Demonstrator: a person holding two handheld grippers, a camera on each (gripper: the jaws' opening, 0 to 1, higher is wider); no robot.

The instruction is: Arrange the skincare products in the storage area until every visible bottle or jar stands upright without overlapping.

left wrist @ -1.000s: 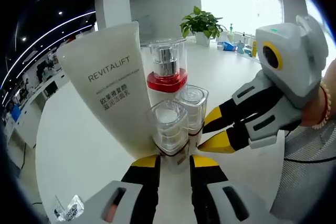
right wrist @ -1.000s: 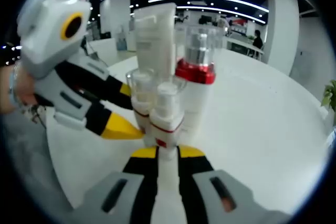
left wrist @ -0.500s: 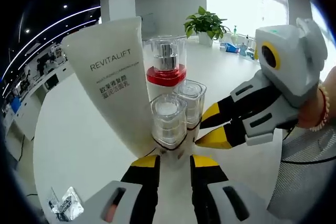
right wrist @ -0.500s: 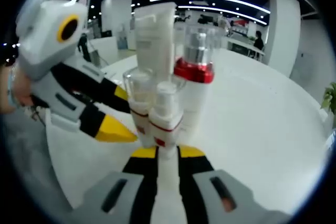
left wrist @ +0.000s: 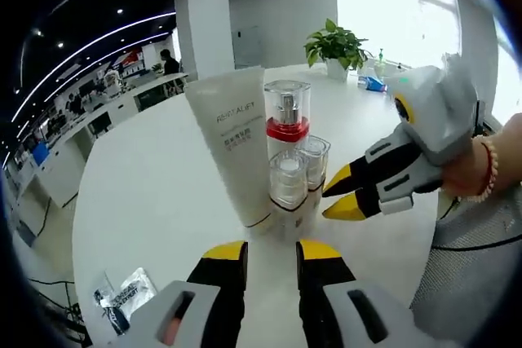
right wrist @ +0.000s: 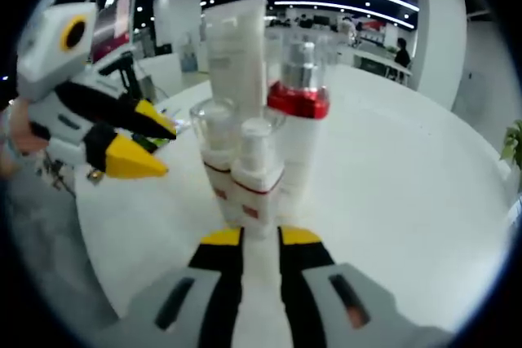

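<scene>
one plant (left wrist: 338, 41) shows in left gripper view

one tube (left wrist: 232, 140), three bottles (left wrist: 287, 124), one sachet (left wrist: 122, 297)

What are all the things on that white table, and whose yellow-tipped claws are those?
Tube: one, white, standing upright behind the bottles.
Pump bottle: one, clear cap with red band, upright beside the tube.
Small bottles: two, clear-capped, upright in front, close together.
Sachet: one, silvery, lying near the table edge.
Plant: one, green, far side of the table.
Left gripper: yellow-tipped, open, short of the bottles.
Right gripper: yellow-tipped, open, at the front bottle's base.
</scene>
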